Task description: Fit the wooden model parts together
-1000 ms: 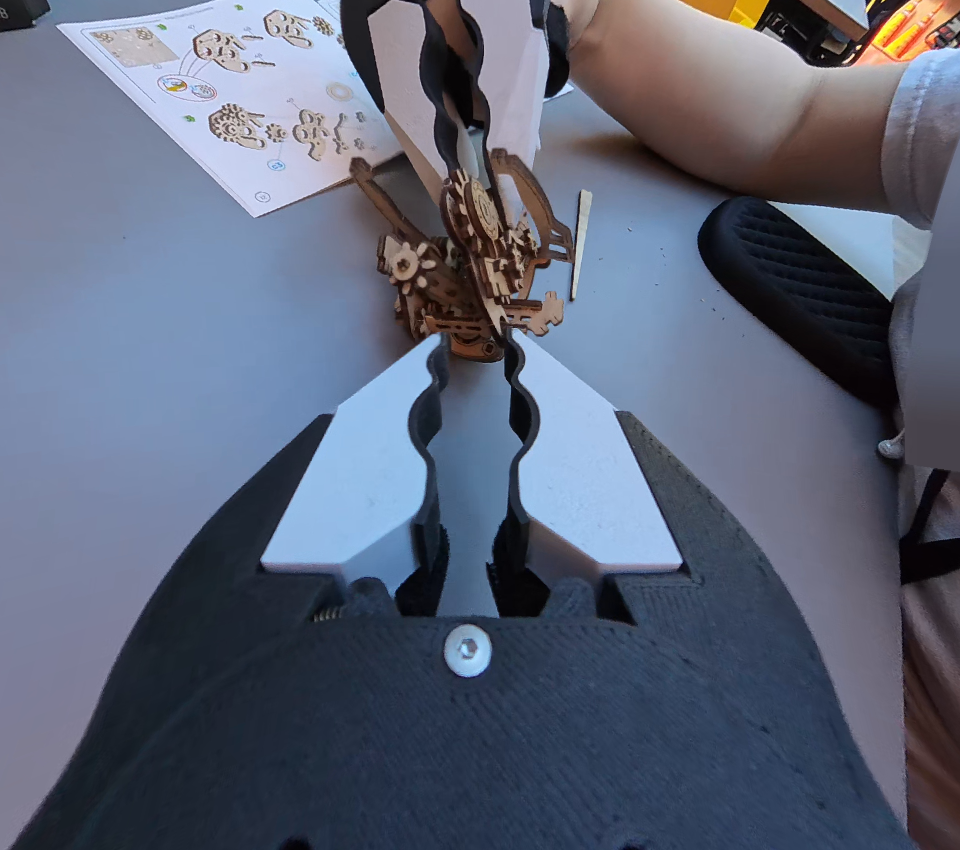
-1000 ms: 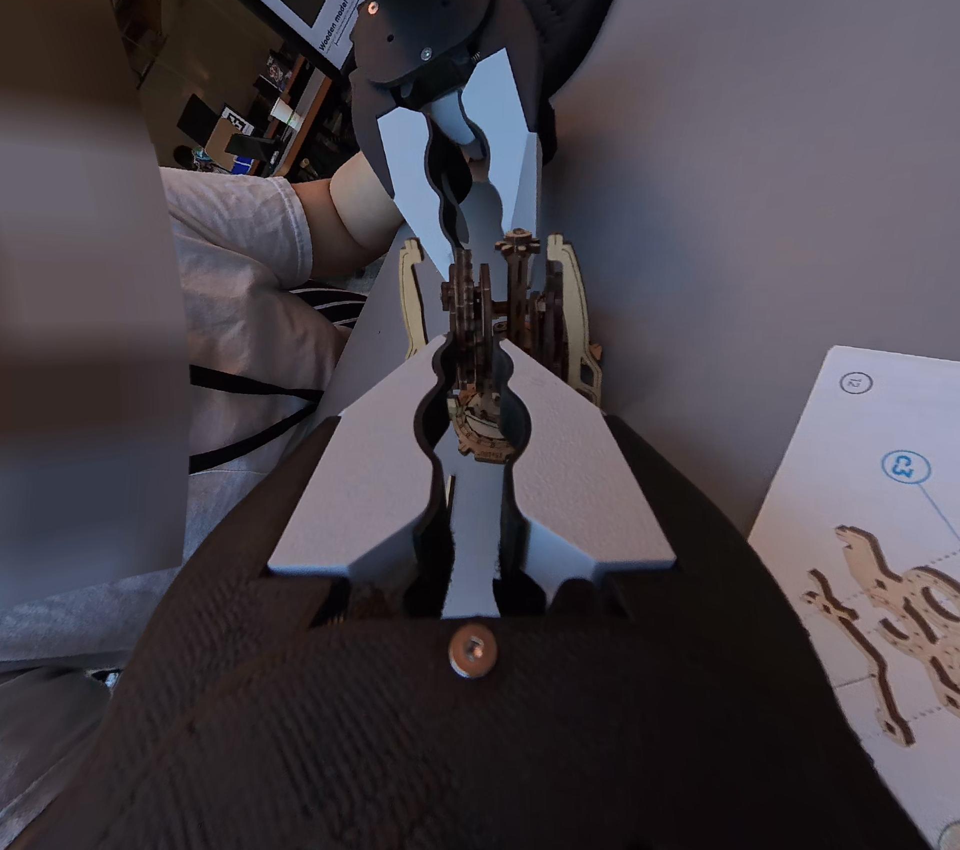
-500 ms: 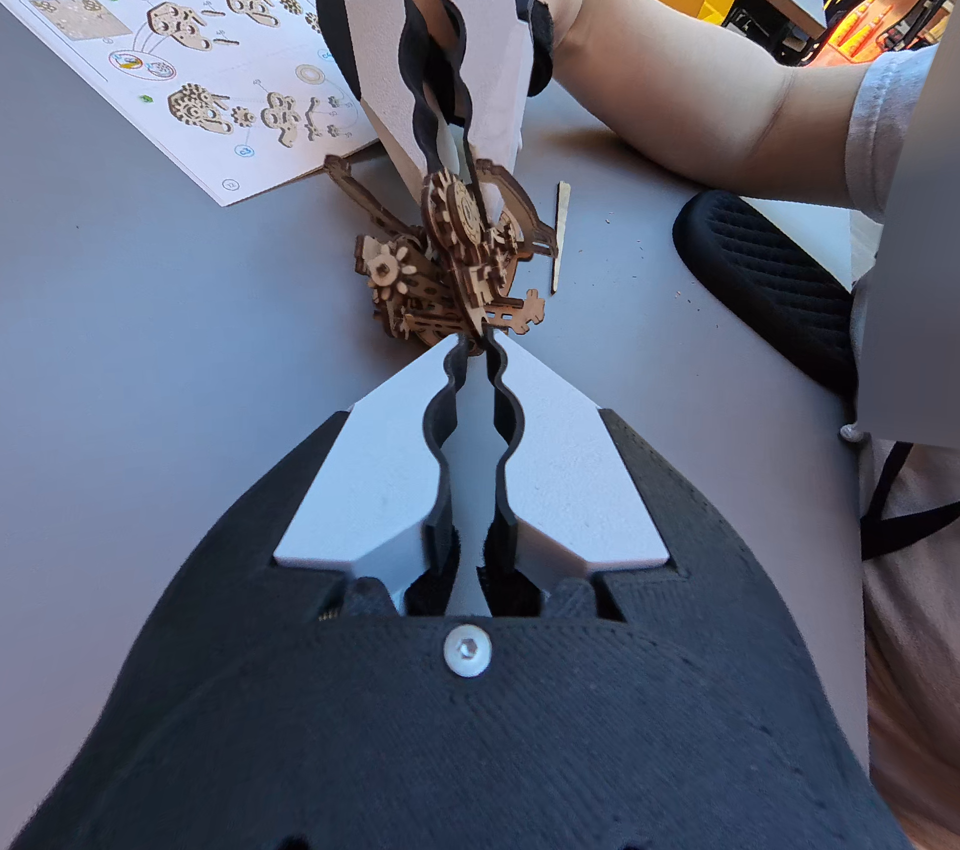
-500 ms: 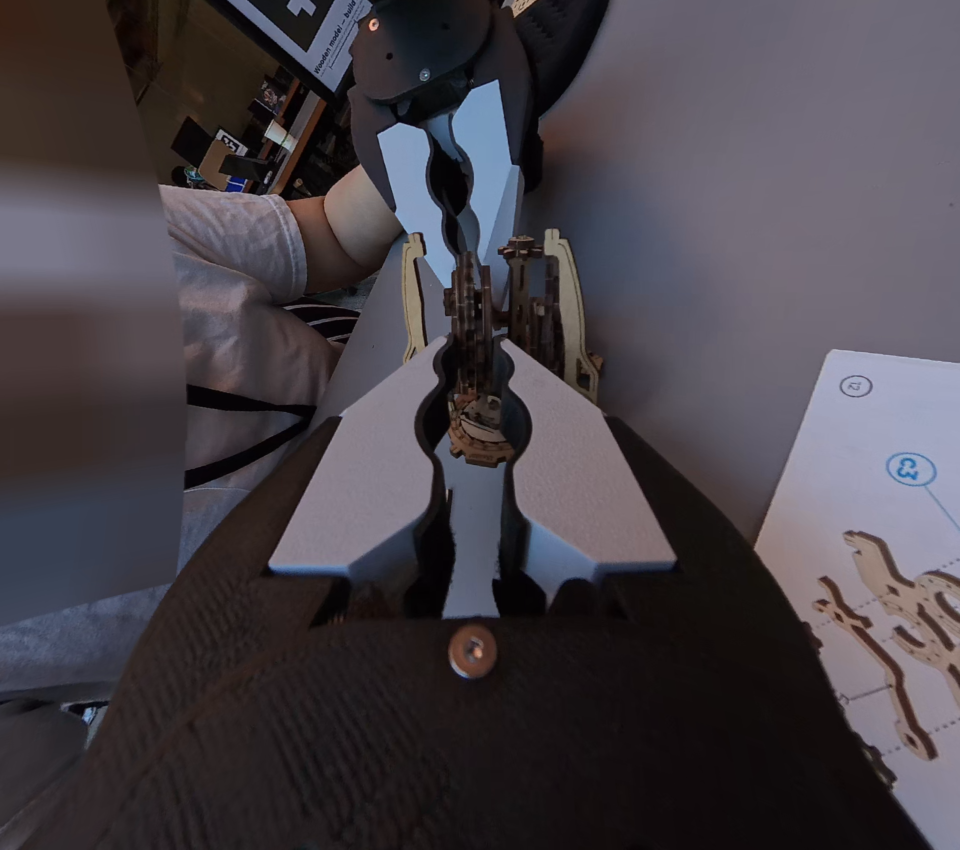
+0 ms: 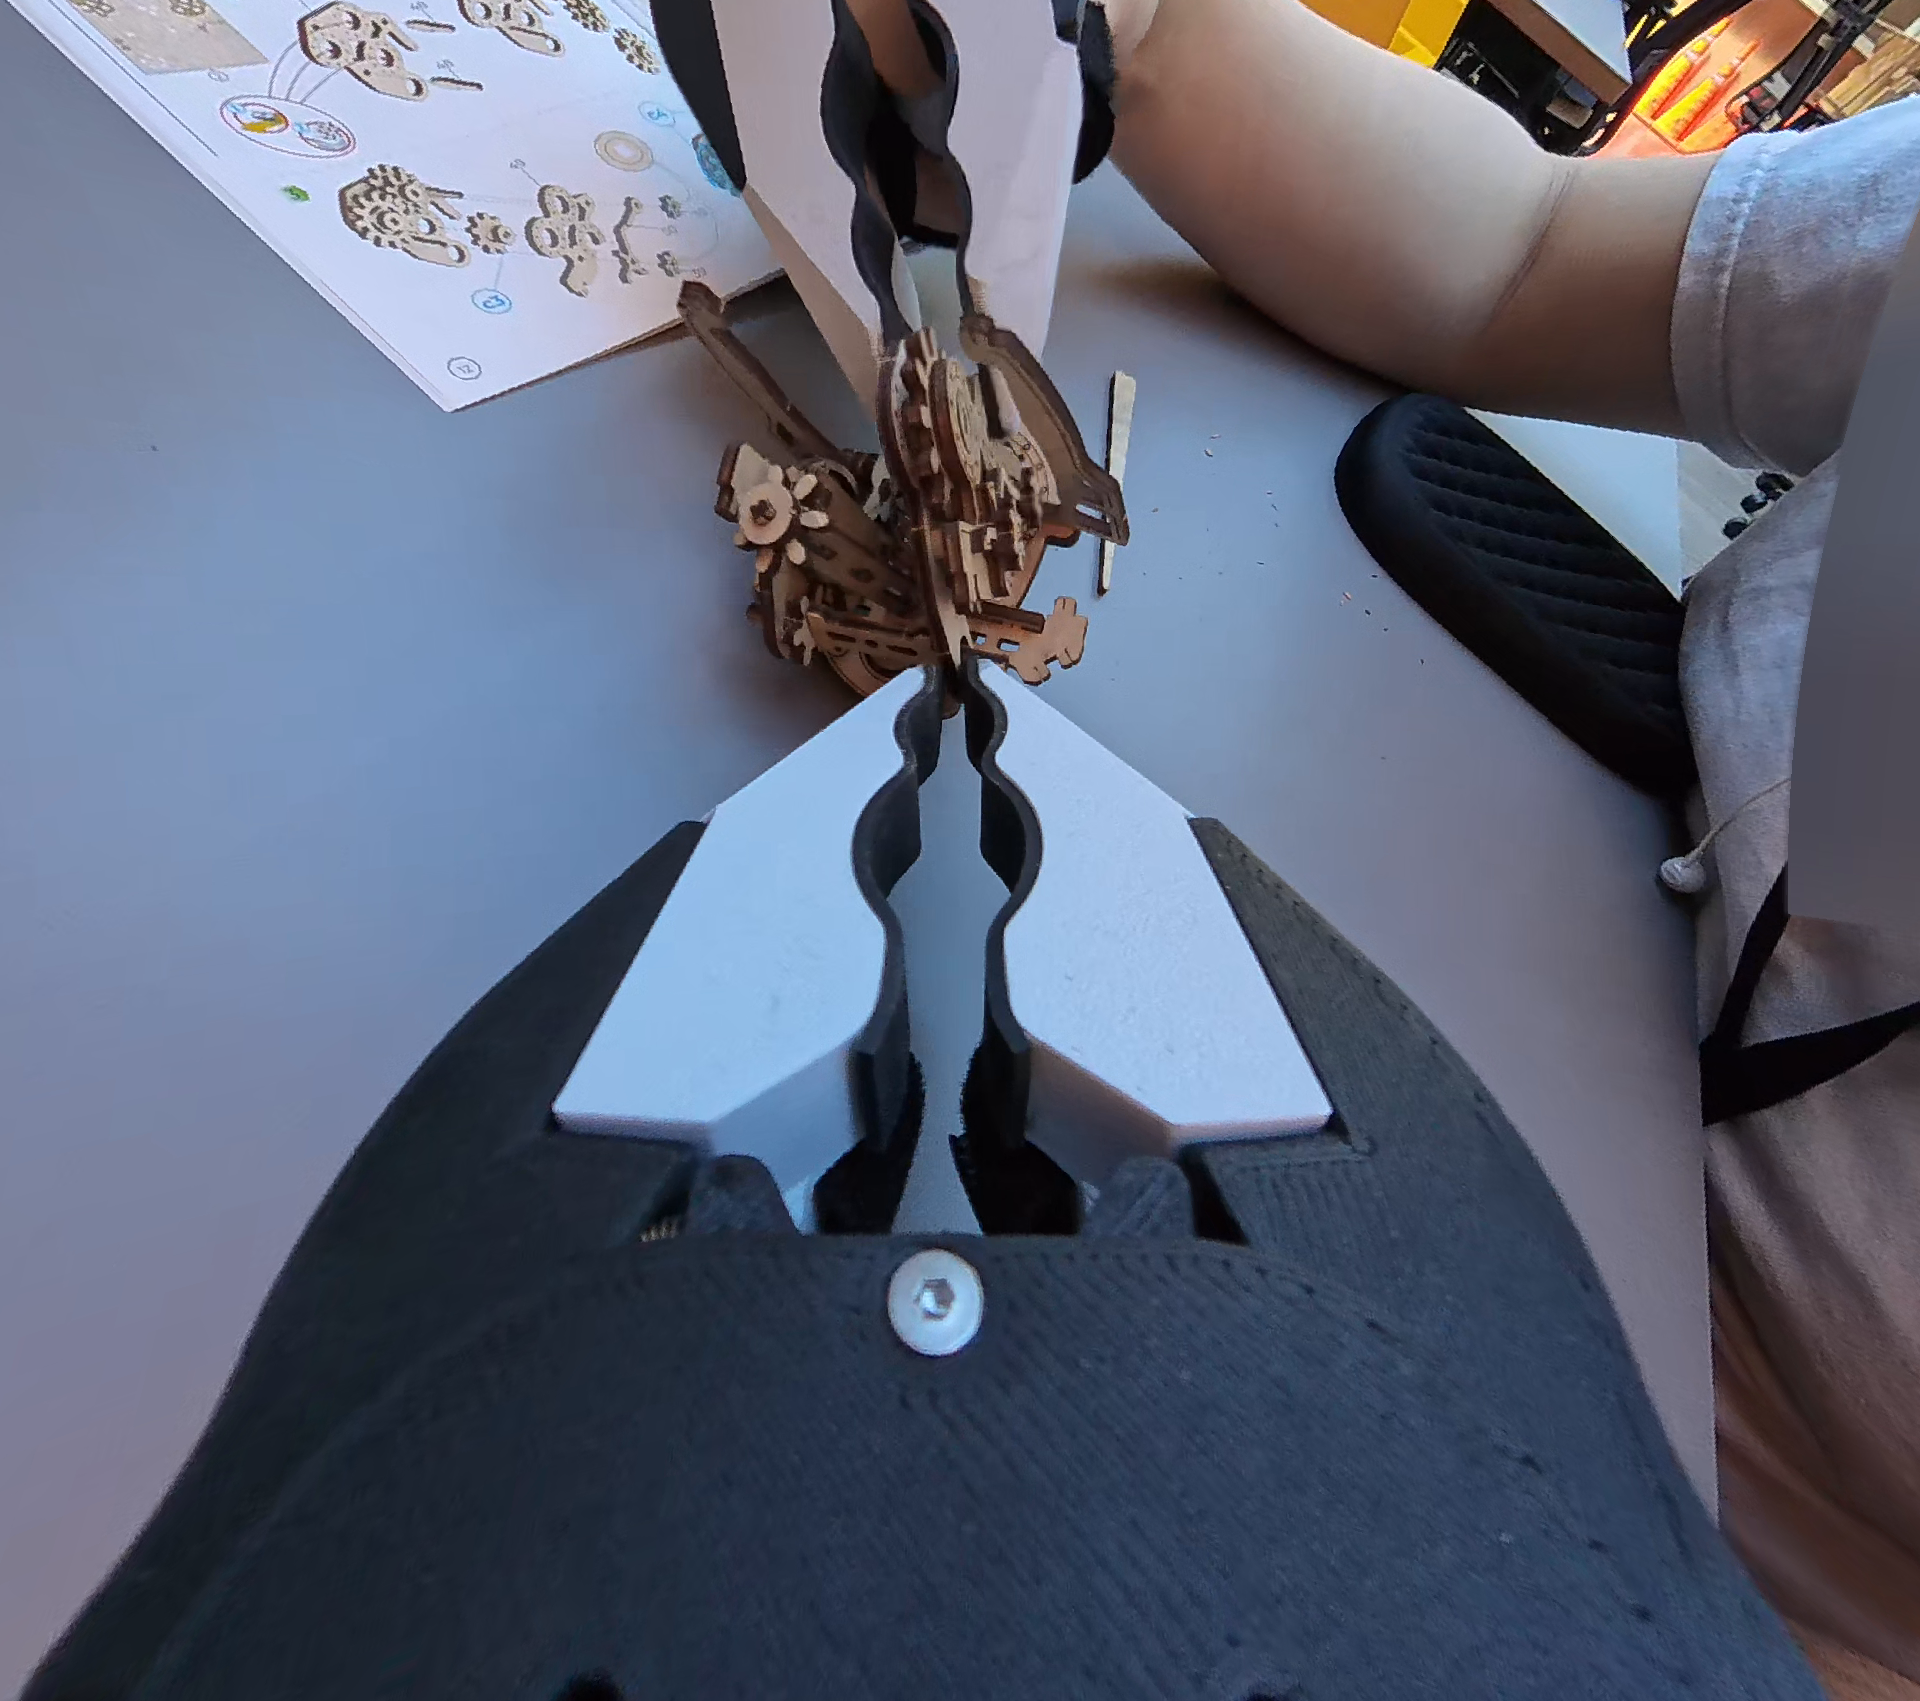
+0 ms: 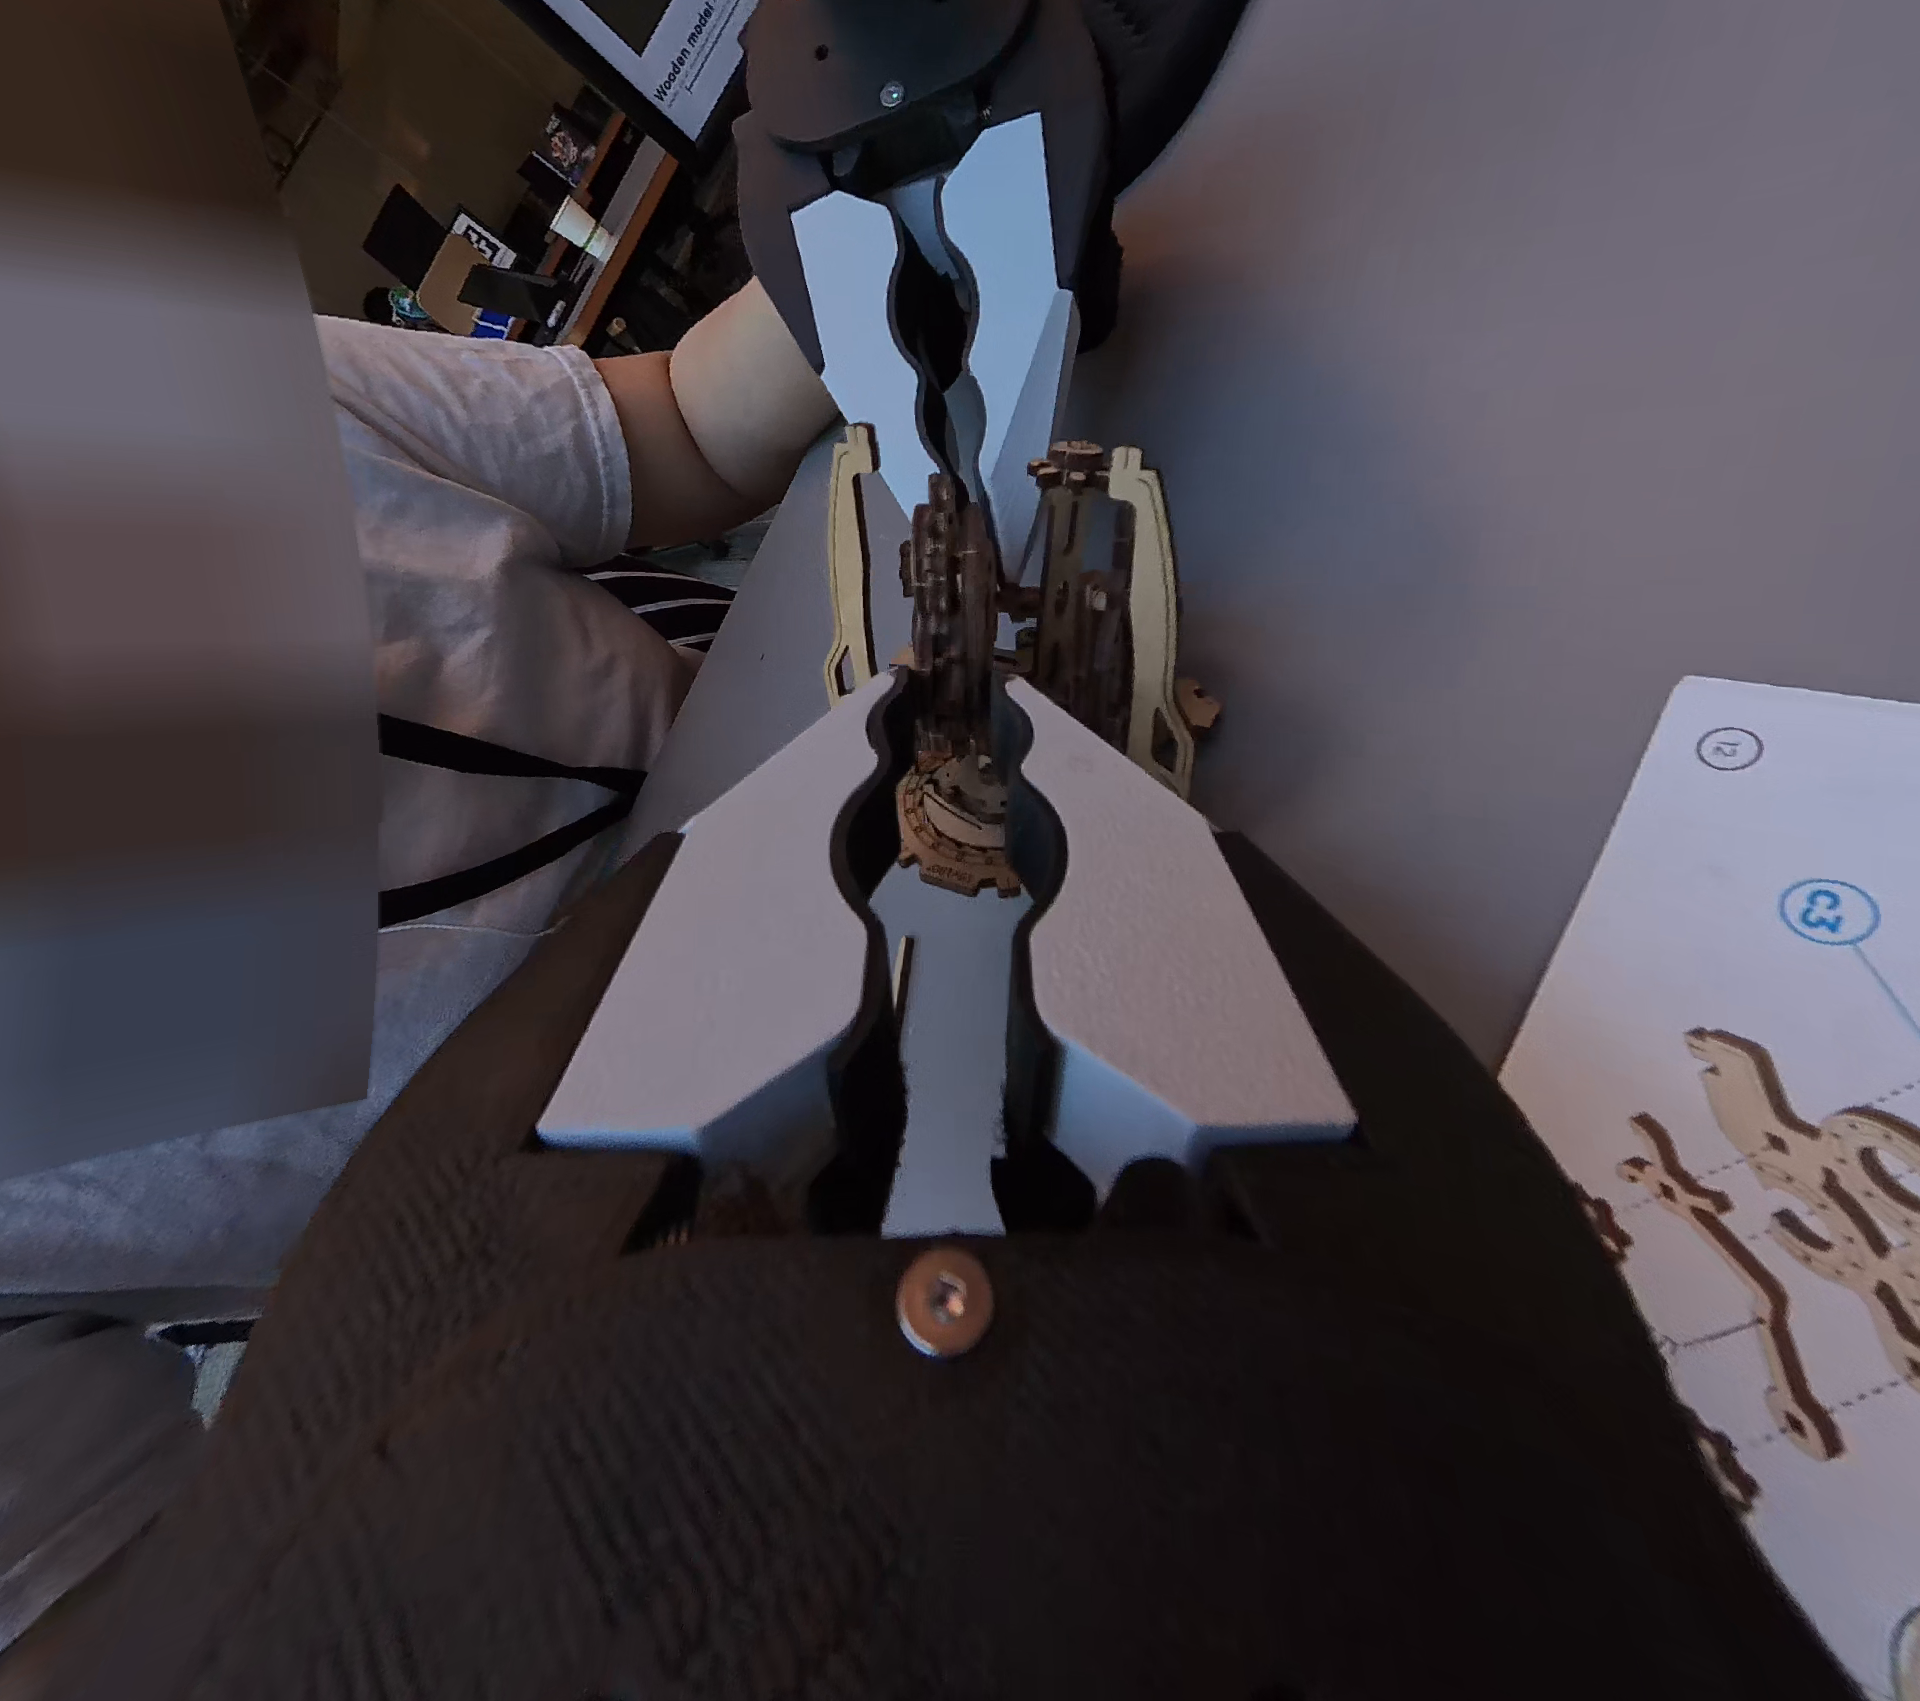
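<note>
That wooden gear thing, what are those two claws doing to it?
A person is building a wooden gear model on a grey table, using a handheld gripper in each hand. The left gripper pinches the model's near edge, and the right gripper clamps its gear part from the far side, so both are shut on it. An open instruction booklet and a loose wooden stick lie nearby.

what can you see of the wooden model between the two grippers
The wooden model is a laser-cut plywood assembly, tan with dark burnt edges: stacked toothed gears in the middle, curved frame plates at the sides, a long arm sticking out toward the instruction booklet. It sits on the grey table. The left gripper pinches its near edge; the right gripper clamps the gear stack from the far side.
</note>
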Motion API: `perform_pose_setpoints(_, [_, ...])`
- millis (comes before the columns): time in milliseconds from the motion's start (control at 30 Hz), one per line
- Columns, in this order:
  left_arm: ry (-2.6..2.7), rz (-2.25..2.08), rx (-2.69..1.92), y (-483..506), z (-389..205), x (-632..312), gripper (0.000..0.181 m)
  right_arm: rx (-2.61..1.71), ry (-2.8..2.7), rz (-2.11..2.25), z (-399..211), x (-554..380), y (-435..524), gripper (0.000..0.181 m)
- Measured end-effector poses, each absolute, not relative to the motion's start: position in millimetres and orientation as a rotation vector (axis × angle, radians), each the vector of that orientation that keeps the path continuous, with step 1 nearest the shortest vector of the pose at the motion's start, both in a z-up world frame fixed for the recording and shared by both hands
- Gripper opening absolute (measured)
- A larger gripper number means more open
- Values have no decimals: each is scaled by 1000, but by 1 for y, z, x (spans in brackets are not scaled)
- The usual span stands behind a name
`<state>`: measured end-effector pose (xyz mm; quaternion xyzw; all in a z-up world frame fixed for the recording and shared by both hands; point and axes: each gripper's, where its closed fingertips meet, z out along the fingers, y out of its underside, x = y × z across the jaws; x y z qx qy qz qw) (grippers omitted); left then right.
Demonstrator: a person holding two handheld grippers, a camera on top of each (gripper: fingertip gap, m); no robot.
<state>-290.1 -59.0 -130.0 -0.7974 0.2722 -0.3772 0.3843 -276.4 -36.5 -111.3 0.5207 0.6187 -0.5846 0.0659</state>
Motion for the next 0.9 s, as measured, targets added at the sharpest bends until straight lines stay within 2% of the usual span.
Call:
perform_pose_setpoints(467, [673,-954,-2038,-57,-130,-292,2,1595,1980,-1676,-117,-273,-38,10])
perform_pose_setpoints(500, [663,-952,-2039,-56,-130,-293,3,1601,1978,-1675,-117,-274,-37,10])
perform_pose_setpoints(600, [637,-935,-2062,-55,-132,-299,26,1607,1960,-1682,-117,-274,-36,10])
perform_pose_setpoints(633, [640,-914,-2069,-56,-132,-302,28,1610,1958,-1688,-117,-275,-36,10])
perform_pose_setpoints(900, [699,-748,-2113,-75,-139,-290,26,1626,1905,-1704,-117,-276,-36,10])
